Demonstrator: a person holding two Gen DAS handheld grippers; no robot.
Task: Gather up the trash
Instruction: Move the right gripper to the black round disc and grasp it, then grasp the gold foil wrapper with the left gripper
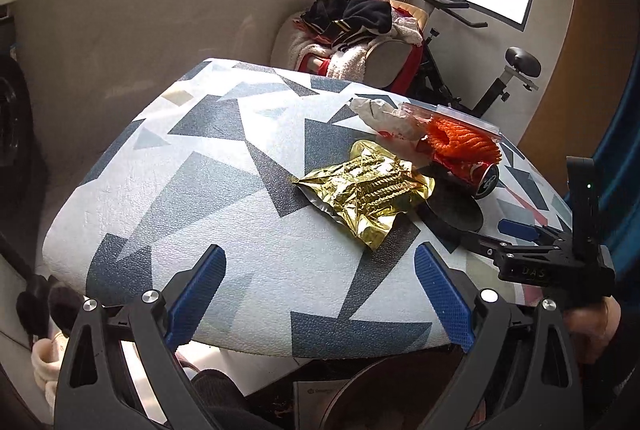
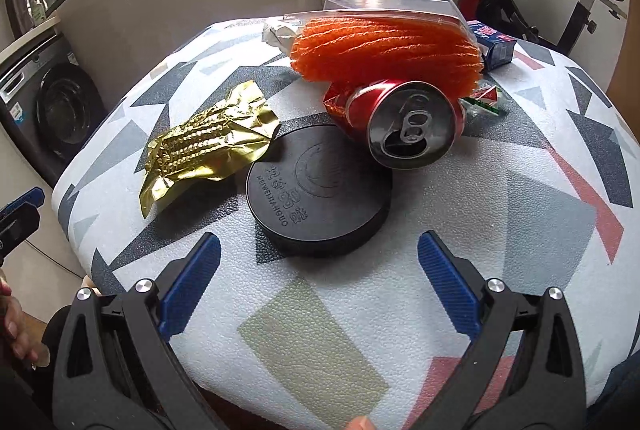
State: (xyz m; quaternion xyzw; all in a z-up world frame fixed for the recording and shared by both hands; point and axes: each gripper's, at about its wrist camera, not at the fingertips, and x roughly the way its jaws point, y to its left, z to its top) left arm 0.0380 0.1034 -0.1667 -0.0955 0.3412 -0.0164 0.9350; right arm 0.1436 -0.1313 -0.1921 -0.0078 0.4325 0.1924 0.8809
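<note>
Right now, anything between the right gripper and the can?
Yes. The black round lid lies flat on the table between the open right gripper and the can, and the can's rim overlaps the lid's far edge.

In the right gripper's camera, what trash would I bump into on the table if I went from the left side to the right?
Gold foil wrapper → black round lid → red soda can → blue and white carton. The orange mesh overlaps above the can, so it is left out.
</note>
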